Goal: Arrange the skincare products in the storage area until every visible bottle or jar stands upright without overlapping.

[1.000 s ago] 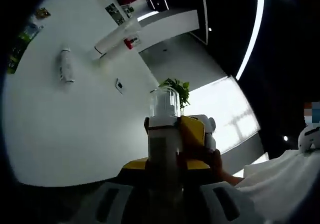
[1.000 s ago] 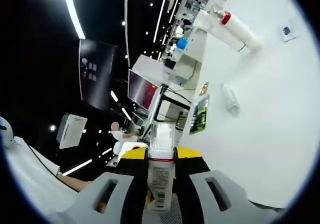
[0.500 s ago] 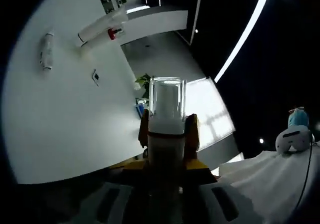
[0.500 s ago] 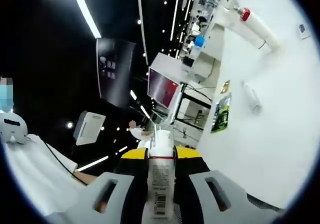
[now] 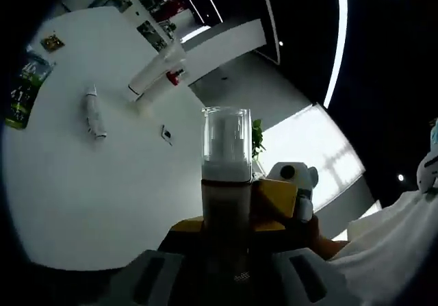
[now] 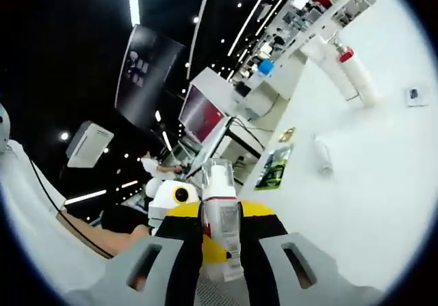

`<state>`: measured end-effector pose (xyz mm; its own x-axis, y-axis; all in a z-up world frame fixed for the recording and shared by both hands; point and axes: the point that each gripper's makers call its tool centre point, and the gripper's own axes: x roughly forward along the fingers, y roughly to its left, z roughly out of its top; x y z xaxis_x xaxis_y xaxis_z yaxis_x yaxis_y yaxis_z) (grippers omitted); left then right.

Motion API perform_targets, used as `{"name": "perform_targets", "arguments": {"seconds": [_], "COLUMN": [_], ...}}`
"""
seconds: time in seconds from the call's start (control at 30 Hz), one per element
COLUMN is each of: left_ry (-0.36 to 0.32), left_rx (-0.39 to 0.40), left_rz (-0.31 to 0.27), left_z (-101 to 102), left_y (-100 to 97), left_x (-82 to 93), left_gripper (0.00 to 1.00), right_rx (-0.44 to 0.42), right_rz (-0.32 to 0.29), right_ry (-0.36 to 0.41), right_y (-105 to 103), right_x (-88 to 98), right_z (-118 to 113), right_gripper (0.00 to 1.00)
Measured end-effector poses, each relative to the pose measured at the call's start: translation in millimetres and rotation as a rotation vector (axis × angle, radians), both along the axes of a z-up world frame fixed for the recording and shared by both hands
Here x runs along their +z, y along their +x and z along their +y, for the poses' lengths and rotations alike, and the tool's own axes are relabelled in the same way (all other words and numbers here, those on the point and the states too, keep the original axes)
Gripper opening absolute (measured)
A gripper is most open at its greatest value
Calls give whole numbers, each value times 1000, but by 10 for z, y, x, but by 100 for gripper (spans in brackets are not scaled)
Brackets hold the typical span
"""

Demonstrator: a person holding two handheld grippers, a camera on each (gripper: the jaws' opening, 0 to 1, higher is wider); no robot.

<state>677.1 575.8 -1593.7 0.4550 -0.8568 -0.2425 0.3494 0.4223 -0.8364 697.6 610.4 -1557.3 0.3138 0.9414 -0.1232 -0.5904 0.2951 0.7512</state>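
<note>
In the left gripper view, the left tool (image 5: 226,251) pinches a bottle with a clear cap (image 5: 226,183) between its jaws; the bottle stands up from the jaws along the view's middle, its dark body low and its transparent cap on top. Just behind it to the right sits the yellow body of the right tool (image 5: 284,200), touching or nearly touching the bottle — which, I cannot tell. Beyond spreads a white table (image 5: 82,196), with a small white tube (image 5: 94,112) lying on it, well apart from the tools, and a small dark-and-white tag (image 5: 166,134) nearer the edge. A green potted plant (image 5: 257,136) shows past the table's rim.

In the right gripper view, the right tool (image 6: 222,251) is closed on a white bottle with a red band (image 6: 220,227), held upright between the jaws with a printed label facing the camera. The left tool's yellow body (image 6: 181,210) lies just behind it at left. The white table (image 6: 356,210) fills the right side, carrying the white tube (image 6: 321,157) and a green leaflet (image 6: 275,169).
</note>
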Motion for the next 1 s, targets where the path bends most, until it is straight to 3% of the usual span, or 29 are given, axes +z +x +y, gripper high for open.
{"name": "perform_targets", "arguments": {"seconds": [0.2,0.4,0.57,0.77,1.0], "left_ry": [176,273,353,357,320], "left_rx": [-28,-37,-27,-27,13], "left_rz": [-49,-63,-91,-101,-67], "left_z": [-41,-35,25,28,46], "left_y": [-37,-60,-40,-37,-4], "left_x": [-141,-225,-285,-278,-252], "left_gripper": [23,23,23,23,23], "right_rx": [21,29,31,27,15], "right_rz": [-41,-14,-39,-70,-116], "right_ry": [-96,-124,-159,-179,-185], "right_y": [-36,-52,-60,-62,-39], "right_x": [-117,-186,-213,-193,-145], "right_z": [11,-17,-11,-36,-34], "right_gripper": [21,20,20,19,16]}}
